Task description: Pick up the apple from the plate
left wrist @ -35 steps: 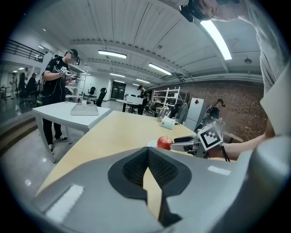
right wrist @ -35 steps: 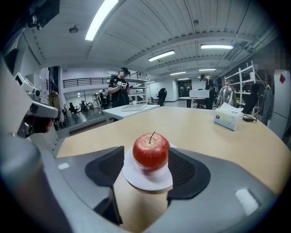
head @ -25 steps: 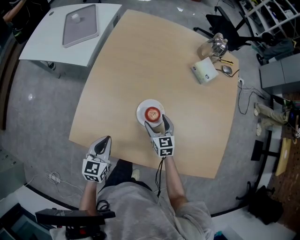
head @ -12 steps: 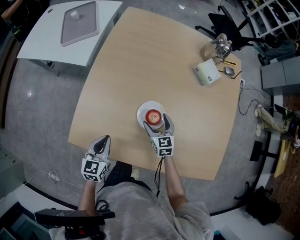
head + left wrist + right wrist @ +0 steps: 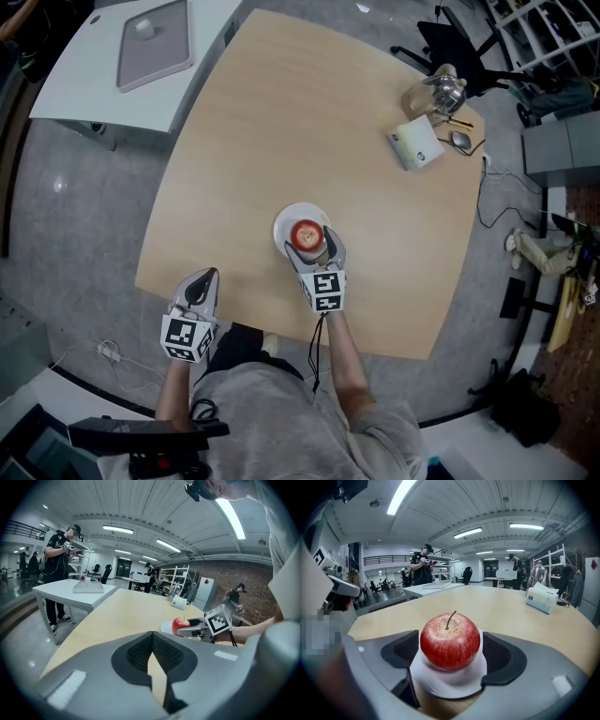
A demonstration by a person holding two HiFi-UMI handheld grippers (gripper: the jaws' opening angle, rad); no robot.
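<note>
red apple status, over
Left tool shut, empty. Right tool jaws just opening, straddling red apple on white round plate, not gripping. Nothing in the way.

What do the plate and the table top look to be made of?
Plate: smooth glossy white with a soft sheen, likely glazed ceramic, possibly plastic. Table top: pale, matte, even wood tone, probably laminate or veneer.

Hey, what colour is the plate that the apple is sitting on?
White. The plate under the red apple shows best in the right gripper view.
</note>
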